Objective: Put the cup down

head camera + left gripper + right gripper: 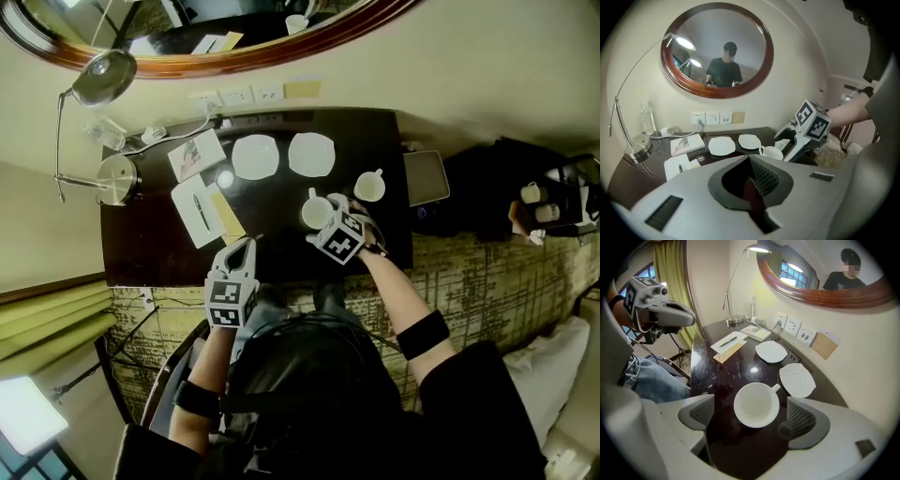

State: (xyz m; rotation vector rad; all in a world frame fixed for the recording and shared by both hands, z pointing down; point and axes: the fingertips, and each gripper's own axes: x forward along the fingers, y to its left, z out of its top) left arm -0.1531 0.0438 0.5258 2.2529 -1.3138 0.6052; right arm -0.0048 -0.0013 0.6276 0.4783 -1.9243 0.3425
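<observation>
**While the left gripper's jaws are pressed together, the cup stands free between the right gripper's parted jaws**

Where the dark desk point(150, 253) meets the wall at its left end, a desk lamp point(117, 178) stands on a round metal base. A clear bottle point(103, 134) lies just behind it. To the right of the lamp lie a booklet point(197, 155) and a white notepad point(192, 214) with a pen on it. The left gripper point(752, 183) hangs over the near edge of the desk, below the notepad in the head view. Its jaws are closed on each other with nothing between them.

Two white saucers point(255, 157) point(311, 155) sit side by side near the wall, apart from each other. In front of the right-hand saucer the white cup point(756, 401) stands upright on the desk, empty. Its handle points toward that saucer.

The right gripper point(751, 414) points steeply down over the cup. Its jaws are spread wide, one on each side of the cup. In the right gripper view a gap of dark desk shows between each pad and the cup's wall, so neither pad presses on it.

A second white cup point(369, 186) stands just to the right, apart from the first. Past it a flat grey tray point(427, 176) lies at the desk's right end.
</observation>
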